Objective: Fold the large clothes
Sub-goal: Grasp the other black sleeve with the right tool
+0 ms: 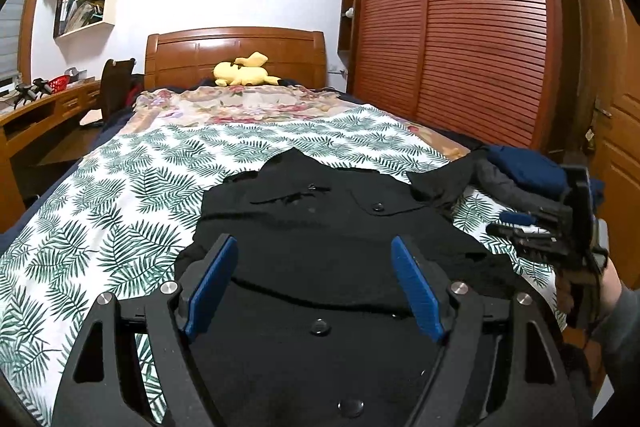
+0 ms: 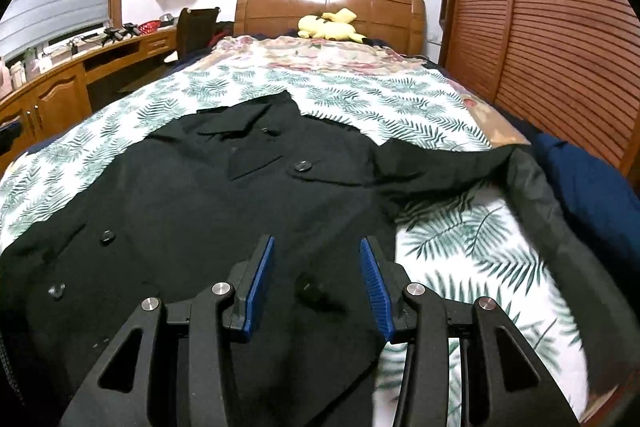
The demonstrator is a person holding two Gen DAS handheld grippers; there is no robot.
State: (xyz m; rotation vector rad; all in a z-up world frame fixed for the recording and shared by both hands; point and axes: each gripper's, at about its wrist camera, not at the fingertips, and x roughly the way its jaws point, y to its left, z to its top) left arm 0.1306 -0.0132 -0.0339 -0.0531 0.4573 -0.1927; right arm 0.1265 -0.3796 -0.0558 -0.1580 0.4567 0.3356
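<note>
A black buttoned coat (image 1: 320,219) (image 2: 200,187) lies spread front-up on the bed, collar toward the headboard. One sleeve (image 2: 440,167) stretches out to the right. My left gripper (image 1: 312,241) hovers over the coat's middle, jaws wide open with nothing between the blue pads. My right gripper (image 2: 317,241) hangs above the coat's right edge, jaws partly apart and empty. In the left wrist view the right gripper (image 1: 502,223) shows at the far right, carried by a hand in a grey sleeve (image 1: 616,311).
The bed's leaf-print sheet (image 1: 120,207) (image 2: 460,267) surrounds the coat. Folded navy and grey clothes (image 1: 528,167) (image 2: 592,187) are stacked at the right edge. A yellow plush toy (image 1: 244,71) rests by the headboard. A slatted wardrobe (image 1: 460,27) stands right, a desk (image 1: 40,119) left.
</note>
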